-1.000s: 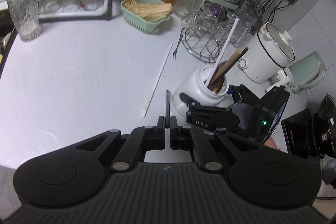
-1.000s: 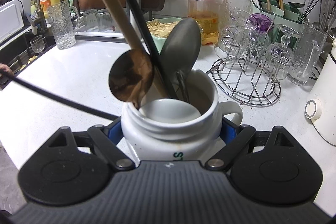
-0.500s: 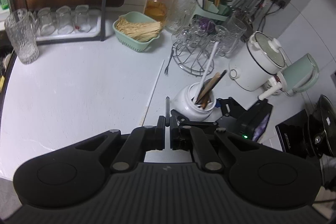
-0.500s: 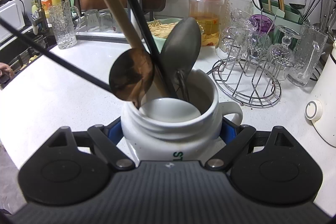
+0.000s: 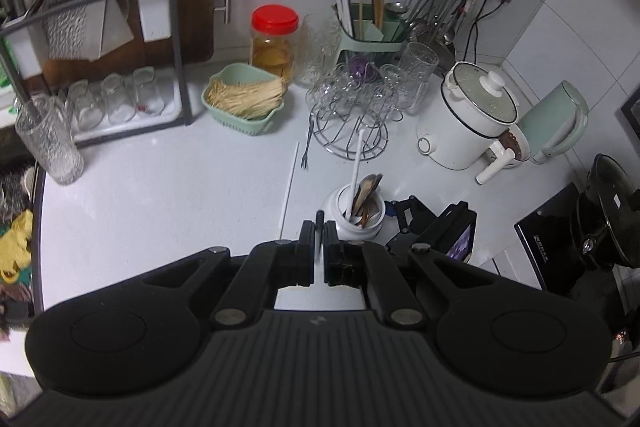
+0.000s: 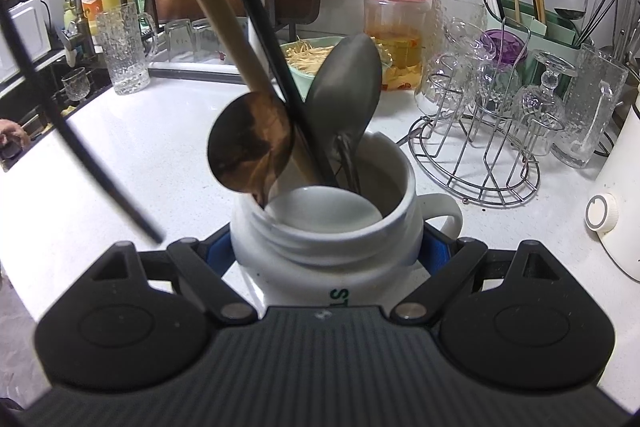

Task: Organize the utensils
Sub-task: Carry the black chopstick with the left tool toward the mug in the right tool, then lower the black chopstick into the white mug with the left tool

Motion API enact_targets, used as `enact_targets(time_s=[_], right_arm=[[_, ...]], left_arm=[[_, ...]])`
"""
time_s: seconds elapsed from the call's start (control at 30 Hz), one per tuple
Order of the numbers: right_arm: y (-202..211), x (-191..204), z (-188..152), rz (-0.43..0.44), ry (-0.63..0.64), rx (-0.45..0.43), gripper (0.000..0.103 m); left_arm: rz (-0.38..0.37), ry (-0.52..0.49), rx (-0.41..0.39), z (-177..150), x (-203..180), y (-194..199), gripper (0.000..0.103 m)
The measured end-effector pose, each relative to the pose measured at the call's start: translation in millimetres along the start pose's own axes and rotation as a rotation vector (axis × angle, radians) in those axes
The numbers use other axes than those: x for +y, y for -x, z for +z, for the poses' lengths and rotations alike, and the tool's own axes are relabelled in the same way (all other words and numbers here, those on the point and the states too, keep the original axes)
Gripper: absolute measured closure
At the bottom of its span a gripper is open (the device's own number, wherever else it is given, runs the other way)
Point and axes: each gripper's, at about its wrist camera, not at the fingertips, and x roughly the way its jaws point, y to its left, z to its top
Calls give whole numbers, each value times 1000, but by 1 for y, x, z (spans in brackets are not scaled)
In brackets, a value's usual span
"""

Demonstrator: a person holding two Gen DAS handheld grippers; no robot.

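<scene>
Pinching a black chopstick (image 5: 319, 217), left jaws shut, right jaws clamping white jar (image 6: 328, 247), spoons inside.

A red-lidded jar (image 5: 274, 41) stands behind a green basket (image 5: 244, 99), with a white cooker (image 5: 466, 115) rightward.

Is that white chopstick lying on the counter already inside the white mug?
No, the white chopstick lies flat on the counter, left of the white mug.

We see a white ceramic mug (image 6: 328, 247) upright on the counter, holding a wooden spoon (image 6: 250, 155), a grey spoon (image 6: 346, 95) and a black chopstick (image 6: 256, 27) — all leaning. A white chopstick (image 5: 289, 183) lies flat nearby — beside a small fork (image 5: 307, 147).
</scene>
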Motion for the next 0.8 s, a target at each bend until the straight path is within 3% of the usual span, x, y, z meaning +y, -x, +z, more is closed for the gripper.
enact_targets(time_s=[0.37, 0.8], right_arm=[[-1, 0, 0, 5, 6, -3, 12], [-1, 1, 1, 9, 10, -4, 12]], left_arm=[[-15, -19, -30, 16, -12, 4, 99], [-34, -75, -105, 52, -30, 34, 99]])
